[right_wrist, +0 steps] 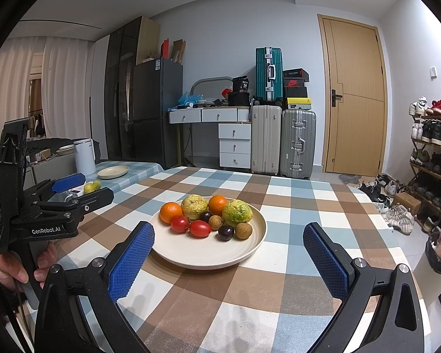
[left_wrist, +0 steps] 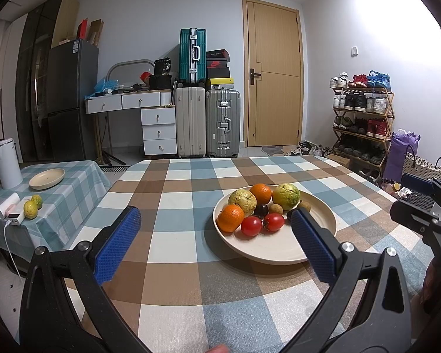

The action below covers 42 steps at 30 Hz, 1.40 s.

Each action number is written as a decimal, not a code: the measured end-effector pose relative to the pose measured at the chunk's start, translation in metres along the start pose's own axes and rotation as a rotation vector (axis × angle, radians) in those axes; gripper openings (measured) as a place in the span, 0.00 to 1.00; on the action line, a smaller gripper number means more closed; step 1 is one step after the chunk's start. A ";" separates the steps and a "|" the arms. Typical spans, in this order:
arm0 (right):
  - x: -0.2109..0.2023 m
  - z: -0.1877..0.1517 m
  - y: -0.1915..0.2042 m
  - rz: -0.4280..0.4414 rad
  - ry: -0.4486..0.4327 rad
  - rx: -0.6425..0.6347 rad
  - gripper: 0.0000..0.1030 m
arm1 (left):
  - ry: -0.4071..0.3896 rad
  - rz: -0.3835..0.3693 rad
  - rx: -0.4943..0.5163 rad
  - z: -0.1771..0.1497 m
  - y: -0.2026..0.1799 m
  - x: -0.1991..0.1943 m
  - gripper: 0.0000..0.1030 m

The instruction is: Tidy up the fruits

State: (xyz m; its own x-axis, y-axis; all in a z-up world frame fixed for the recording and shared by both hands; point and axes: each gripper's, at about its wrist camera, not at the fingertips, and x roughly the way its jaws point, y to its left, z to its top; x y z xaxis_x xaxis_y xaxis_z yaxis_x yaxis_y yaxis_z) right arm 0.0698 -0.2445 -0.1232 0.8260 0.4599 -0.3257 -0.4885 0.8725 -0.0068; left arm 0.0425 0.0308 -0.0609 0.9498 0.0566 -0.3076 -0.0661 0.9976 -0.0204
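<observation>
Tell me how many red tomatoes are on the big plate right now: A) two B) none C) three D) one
A: two red tomatoes lie side by side at the near left of the plate, in front of the oranges; both grippers are open and hold nothing.

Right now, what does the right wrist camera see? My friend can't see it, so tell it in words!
A cream plate of fruit sits on a checkered tablecloth: two oranges, two tomatoes, two bumpy yellow-green fruits, small dark and brown ones. The right gripper is open, its blue fingers either side of the plate. The left gripper is at left.
</observation>
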 end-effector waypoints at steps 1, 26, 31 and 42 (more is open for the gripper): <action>0.000 0.000 0.000 0.000 0.000 0.000 1.00 | 0.000 0.000 0.000 0.000 0.000 0.000 0.99; -0.001 0.001 0.000 -0.001 0.000 0.000 1.00 | 0.000 -0.001 0.000 0.000 0.001 0.002 0.99; 0.000 0.001 -0.001 0.000 0.002 0.001 1.00 | 0.000 -0.001 0.000 0.000 0.000 0.000 0.99; -0.002 -0.003 0.001 -0.002 0.005 0.008 1.00 | 0.001 -0.006 -0.001 0.000 0.000 0.000 0.99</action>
